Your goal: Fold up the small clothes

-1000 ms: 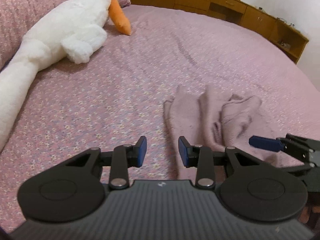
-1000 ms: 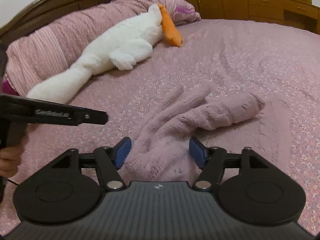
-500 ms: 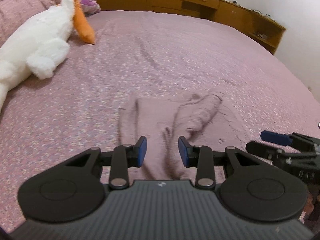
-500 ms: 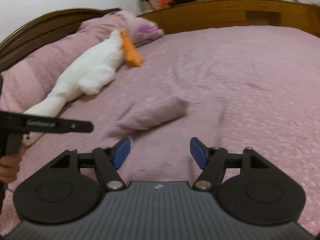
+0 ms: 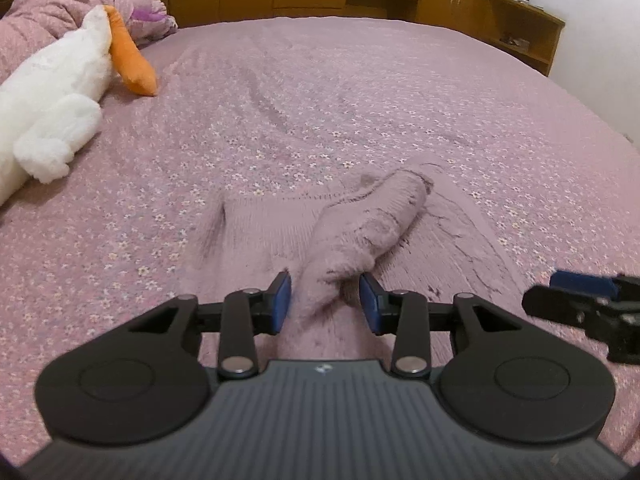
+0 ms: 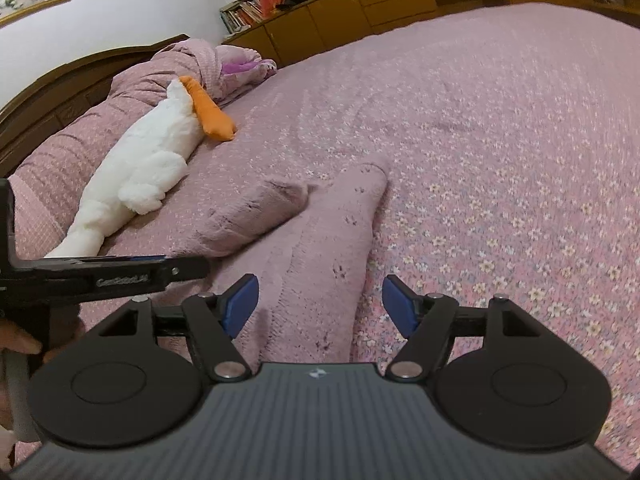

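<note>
Small mauve knitted sweater [image 5: 280,232] lies on the pink floral bedspread [image 5: 360,100], one sleeve [image 5: 372,220] folded across it. Left gripper [image 5: 325,302] narrowly parted and opening, sleeve end between its blue pads, no clear pinch. Right gripper [image 6: 320,304] wide, over the sweater's edge, holding nothing.

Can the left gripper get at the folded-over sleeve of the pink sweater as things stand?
Probably yes. The left gripper already has the sleeve lying between its parted fingers, pads not pressing, and nothing covers it; the right gripper sits off to the side.
</note>
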